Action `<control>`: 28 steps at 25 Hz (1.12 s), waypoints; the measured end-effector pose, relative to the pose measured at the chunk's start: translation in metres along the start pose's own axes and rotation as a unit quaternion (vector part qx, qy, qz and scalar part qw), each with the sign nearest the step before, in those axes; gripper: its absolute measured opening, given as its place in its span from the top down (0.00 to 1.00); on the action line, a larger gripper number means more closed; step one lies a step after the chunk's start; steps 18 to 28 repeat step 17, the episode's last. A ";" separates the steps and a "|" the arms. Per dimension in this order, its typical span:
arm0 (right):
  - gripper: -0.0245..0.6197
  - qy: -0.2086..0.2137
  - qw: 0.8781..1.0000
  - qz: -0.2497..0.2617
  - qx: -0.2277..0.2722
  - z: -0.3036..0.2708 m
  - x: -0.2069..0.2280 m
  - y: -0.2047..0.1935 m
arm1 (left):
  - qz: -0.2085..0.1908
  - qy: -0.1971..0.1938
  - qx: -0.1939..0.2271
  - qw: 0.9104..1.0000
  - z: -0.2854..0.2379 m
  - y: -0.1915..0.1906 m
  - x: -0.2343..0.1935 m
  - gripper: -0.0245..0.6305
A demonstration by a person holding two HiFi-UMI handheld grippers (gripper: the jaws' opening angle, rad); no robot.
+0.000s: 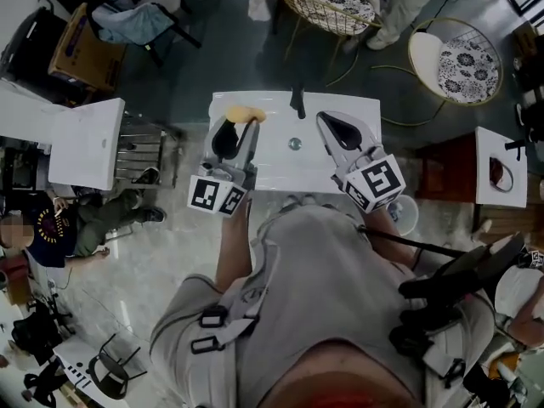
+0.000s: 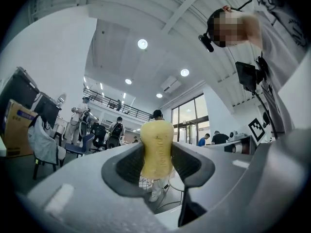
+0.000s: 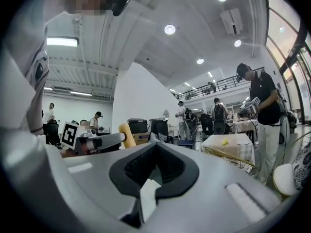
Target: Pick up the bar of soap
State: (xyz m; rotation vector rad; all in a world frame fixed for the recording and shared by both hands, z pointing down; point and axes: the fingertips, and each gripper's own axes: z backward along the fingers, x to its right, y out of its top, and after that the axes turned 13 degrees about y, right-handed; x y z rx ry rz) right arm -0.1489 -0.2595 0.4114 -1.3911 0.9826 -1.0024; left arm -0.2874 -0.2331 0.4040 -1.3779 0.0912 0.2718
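The bar of soap (image 1: 245, 114) is yellow and rounded, and it is pinched between the jaws of my left gripper (image 1: 240, 121), lifted above the white basin (image 1: 272, 161). In the left gripper view the soap (image 2: 156, 140) stands upright between the black pads, and the left gripper (image 2: 157, 154) is shut on it. My right gripper (image 1: 323, 117) hovers over the basin's right half, jaws together with nothing between them. In the right gripper view the right gripper (image 3: 156, 147) is shut and bare, and the soap (image 3: 127, 135) shows off to the left.
The basin has a drain (image 1: 294, 144) and a black tap (image 1: 297, 100) at its back edge. Two wire chairs with patterned cushions (image 1: 336, 5) (image 1: 463, 62) stand behind it. White tables (image 1: 85, 143) flank it, and a person (image 3: 262, 115) stands at the right.
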 end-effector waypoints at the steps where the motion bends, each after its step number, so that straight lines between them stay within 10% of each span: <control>1: 0.96 0.001 1.000 0.002 0.001 -0.002 -0.002 0.002 | -0.001 0.003 -0.003 1.000 0.003 0.001 -0.001 0.70; 28: 0.96 -0.054 0.998 0.026 0.011 0.043 0.004 0.020 | 0.028 -0.044 0.040 0.998 0.016 0.044 0.049 0.70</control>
